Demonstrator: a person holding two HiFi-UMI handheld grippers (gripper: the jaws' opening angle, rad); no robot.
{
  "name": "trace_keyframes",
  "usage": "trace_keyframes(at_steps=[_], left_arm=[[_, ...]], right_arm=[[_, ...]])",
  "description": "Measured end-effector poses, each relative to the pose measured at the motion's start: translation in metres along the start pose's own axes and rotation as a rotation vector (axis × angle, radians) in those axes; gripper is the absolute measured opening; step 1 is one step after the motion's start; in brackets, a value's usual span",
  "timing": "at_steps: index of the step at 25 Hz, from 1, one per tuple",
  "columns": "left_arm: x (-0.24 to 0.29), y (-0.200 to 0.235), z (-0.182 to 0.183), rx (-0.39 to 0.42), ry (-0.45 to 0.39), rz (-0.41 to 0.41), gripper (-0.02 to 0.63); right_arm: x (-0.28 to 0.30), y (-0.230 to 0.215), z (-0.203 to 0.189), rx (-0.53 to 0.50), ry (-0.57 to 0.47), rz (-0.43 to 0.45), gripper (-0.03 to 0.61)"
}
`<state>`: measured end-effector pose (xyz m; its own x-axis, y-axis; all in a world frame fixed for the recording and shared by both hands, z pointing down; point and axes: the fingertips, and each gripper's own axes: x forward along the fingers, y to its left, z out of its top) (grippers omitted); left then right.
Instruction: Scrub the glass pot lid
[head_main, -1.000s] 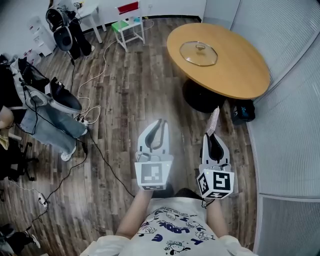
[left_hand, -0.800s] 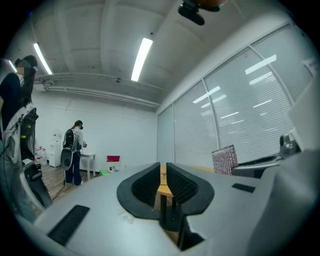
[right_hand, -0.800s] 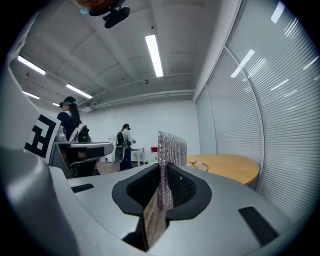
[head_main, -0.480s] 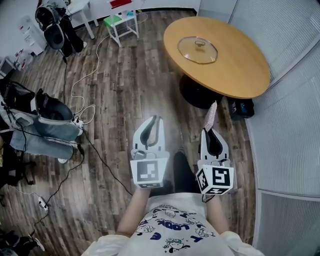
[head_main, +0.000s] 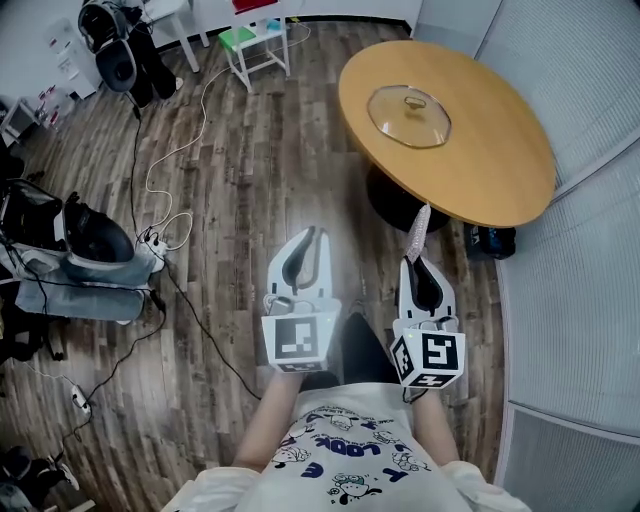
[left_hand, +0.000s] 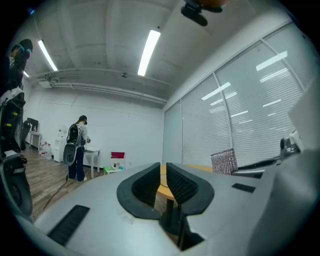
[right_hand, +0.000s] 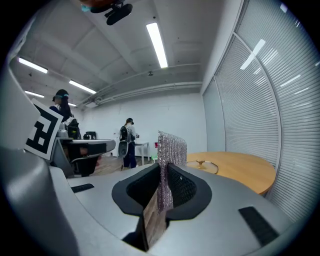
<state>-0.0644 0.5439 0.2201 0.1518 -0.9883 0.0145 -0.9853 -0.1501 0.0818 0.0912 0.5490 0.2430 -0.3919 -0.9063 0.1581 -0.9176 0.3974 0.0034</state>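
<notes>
The glass pot lid lies flat on the round wooden table at the upper right, knob up; it also shows far off as the lid on the table. My right gripper is shut on a silvery scrub pad, which stands up between the jaws as the pad. My left gripper is shut with nothing in it; its jaws leave only a thin slit. Both grippers hang over the floor, well short of the table.
Wood plank floor with white and black cables trailing left. A white stool with a green seat and a person with a backpack are at the back. Chairs with bags stand left. A dark bag lies by the blinds wall.
The view has shifted a little as the person steps; a dark trouser leg now shows between the grippers. Both grippers keep their pose, and the pad stays in the right one.
</notes>
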Motion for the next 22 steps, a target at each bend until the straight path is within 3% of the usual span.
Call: trace_keyframes(at_steps=[12,22], left_arm=[[0.128,-0.014,0.009,0.030,0.001,0.031,0.044],[0.206,-0.026,0.014,0.019,0.003,0.034,0.044]], right_arm=[[0.114,-0.073,0.027,-0.023,-0.010,0.073,0.061],[0.172,-0.119,0.036,-0.019,-0.008,0.090,0.062]])
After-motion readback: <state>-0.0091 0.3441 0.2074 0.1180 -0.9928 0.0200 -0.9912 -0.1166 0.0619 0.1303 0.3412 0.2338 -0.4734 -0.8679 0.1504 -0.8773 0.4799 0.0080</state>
